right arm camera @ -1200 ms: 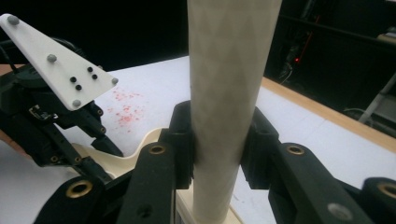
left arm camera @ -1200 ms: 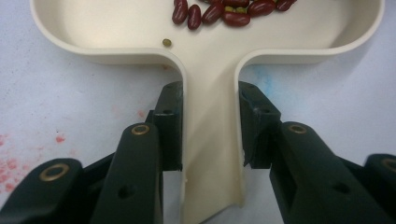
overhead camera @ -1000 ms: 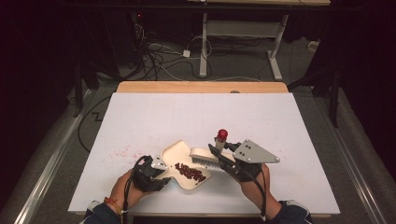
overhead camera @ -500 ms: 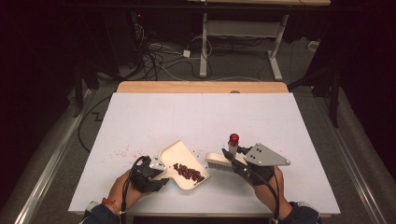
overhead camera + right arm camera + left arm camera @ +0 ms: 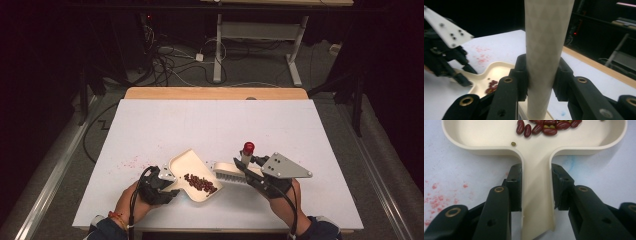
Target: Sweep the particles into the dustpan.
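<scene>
A cream dustpan (image 5: 192,170) lies on the white table (image 5: 215,125), holding a heap of dark red beans (image 5: 201,183). My left gripper (image 5: 167,186) is shut on the dustpan handle (image 5: 536,202), its pads (image 5: 515,185) pressed to both sides. Red beans (image 5: 544,126) and one small green one (image 5: 513,144) lie in the dustpan (image 5: 486,135). My right gripper (image 5: 248,167) is shut on the brush handle (image 5: 547,50), which has a red cap (image 5: 248,147). The brush head (image 5: 227,171) sits just right of the pan's mouth.
Faint red smears (image 5: 127,162) mark the table left of the pan. The wooden far edge (image 5: 215,93) borders the white surface. Beyond stand a desk frame (image 5: 255,40) and floor cables (image 5: 170,60). In the right gripper view, the other gripper (image 5: 446,57) holds the pan.
The right gripper with the brush has moved right and back from the pan's mouth. The pan and left gripper have stayed nearly still, the beans now gathered inside.
</scene>
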`<state>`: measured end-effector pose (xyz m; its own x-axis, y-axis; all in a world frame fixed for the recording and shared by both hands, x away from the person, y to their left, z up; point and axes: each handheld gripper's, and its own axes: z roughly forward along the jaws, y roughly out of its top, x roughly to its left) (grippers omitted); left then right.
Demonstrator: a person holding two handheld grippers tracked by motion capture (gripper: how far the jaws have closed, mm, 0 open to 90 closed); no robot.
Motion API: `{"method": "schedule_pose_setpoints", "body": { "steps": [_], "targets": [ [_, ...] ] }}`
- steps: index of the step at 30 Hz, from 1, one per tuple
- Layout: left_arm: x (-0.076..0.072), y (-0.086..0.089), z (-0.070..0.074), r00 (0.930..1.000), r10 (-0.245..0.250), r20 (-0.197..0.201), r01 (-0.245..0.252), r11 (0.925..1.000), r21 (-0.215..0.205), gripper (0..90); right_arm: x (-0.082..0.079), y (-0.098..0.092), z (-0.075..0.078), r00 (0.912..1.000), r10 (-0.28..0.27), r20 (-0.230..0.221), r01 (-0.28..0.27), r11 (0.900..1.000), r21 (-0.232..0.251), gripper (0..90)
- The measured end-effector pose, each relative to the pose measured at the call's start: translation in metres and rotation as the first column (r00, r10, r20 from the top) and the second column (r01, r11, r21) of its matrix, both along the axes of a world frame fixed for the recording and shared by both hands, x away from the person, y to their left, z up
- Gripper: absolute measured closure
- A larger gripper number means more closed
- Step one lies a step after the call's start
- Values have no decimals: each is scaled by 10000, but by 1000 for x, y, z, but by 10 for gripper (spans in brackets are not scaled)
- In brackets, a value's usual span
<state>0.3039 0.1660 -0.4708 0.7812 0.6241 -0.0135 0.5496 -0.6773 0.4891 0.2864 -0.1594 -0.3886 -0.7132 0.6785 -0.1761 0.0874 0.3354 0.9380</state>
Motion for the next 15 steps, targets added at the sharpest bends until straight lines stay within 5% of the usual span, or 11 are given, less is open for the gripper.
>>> {"method": "schedule_pose_setpoints", "body": {
  "steps": [10,15],
  "targets": [
    [2,2,-1,10000,57,-60,-57,10000,-42,632,34,12,-9,9941,-918,577,923,9957,-63,703],
    [3,3,-2,9999,140,-85,-141,9998,-117,632,44,25,-16,9972,-723,207,726,9973,-131,703]
  ]
}}
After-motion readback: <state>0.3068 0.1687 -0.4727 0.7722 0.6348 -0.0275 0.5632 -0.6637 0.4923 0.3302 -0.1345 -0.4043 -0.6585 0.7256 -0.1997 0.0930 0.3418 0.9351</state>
